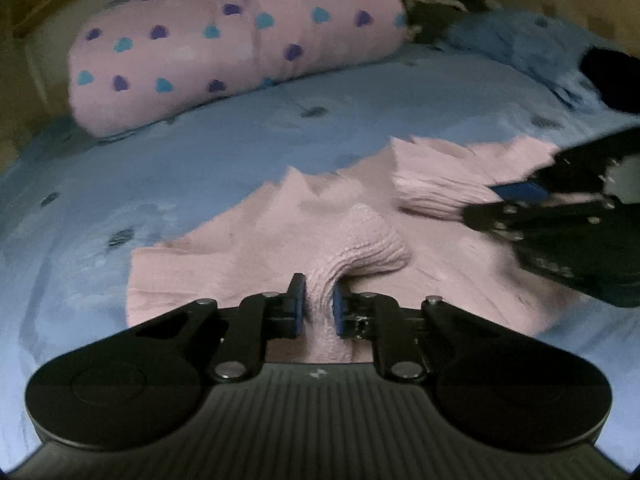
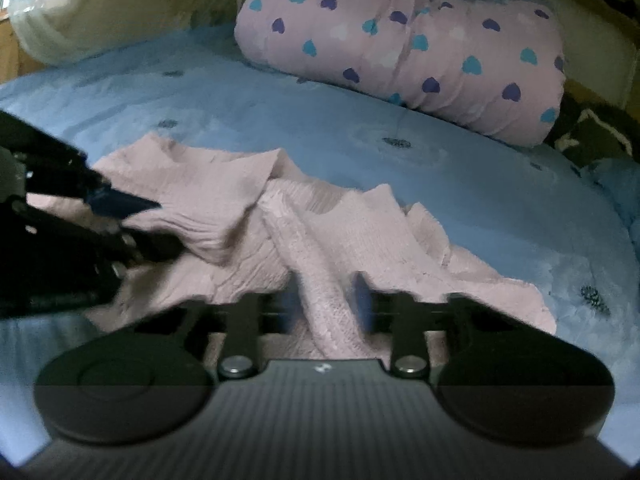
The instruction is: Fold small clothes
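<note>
Left gripper (image 1: 318, 304) sits low over a pink ribbed garment (image 1: 256, 240) w/ its blue-padded fingers (image 1: 298, 300) drawn close, pinching a raised ridge of the knit betw. them; the fabric bunches up into a hump just ahead of the tips. Seen from the right wrist cam, the same tool comes in from the left edge (image 2: 120, 206), blue pad touching a folded-over flap of the cloth. Right gripper (image 2: 326, 296) is blurred in its own view, but a fold of the garment (image 2: 332, 240) runs up betw. its two fingers (image 2: 362, 292), which stand a bit wider apart than the left pair; they look closed onto that fold, though blur keeps the contact from being sharp. From the left wrist cam the right tool enters at the right side (image 1: 504, 200), tips at the edge of a doubled-over section of the knit. Garment lies crumpled and partly folded on a light blue bedspread (image 1: 240, 140) w/ small dark flower marks, roughly mid-bed and directly under both tools; jagged edges stick up along its far side. Behind it, well apart, a pink pillow w/ blue and purple hearts (image 1: 224, 40) rests at the head of the bed. Near the far right corner in the left cam there is a rumpled blue fabric (image 1: 520, 36) and a dark item (image 1: 612, 76), too blurred to ID. Pale curtain-like cloth (image 2: 100, 8) hangs at upper left in the right cam.
</note>
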